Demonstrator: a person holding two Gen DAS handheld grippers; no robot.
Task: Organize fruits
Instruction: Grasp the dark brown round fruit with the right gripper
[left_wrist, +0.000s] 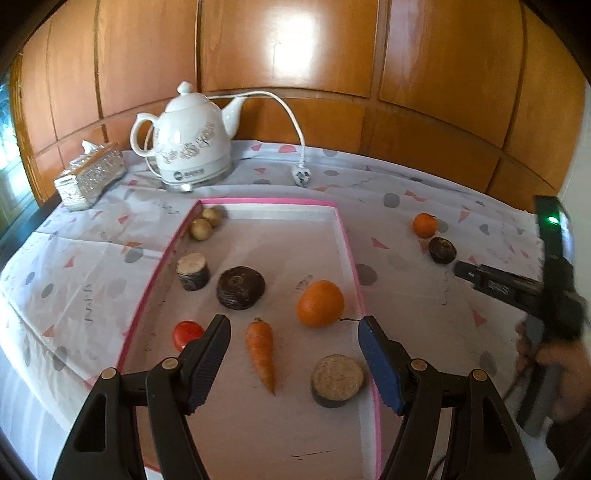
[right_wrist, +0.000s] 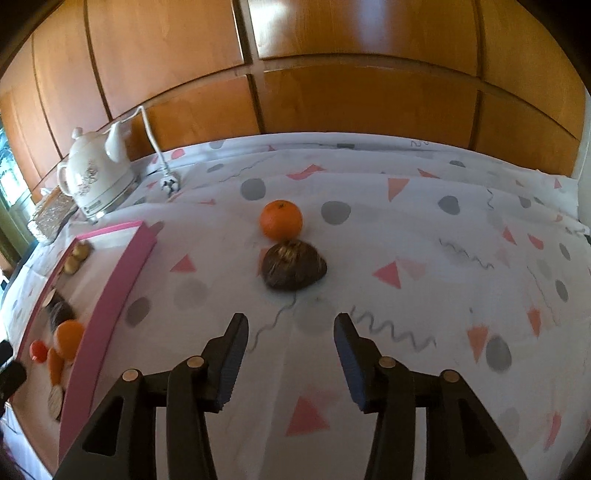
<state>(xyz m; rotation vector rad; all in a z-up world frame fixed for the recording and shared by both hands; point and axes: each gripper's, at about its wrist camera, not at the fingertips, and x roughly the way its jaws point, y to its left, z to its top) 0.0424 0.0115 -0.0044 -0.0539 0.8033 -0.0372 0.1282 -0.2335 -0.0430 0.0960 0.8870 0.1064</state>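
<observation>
Both hand-held grippers gape empty: left (left_wrist: 293, 325) over the pink-rimmed shallow tray (left_wrist: 349, 236), right (right_wrist: 291, 325) near a rough brown tuber (right_wrist: 293, 266) touching a glossy small orange (right_wrist: 280, 219).

Left of the right gripper (right_wrist: 290, 325), the pink tray (right_wrist: 110, 295) runs off frame; the red fruit (left_wrist: 186, 332) hides partly behind the left gripper's (left_wrist: 293, 325) finger.
</observation>
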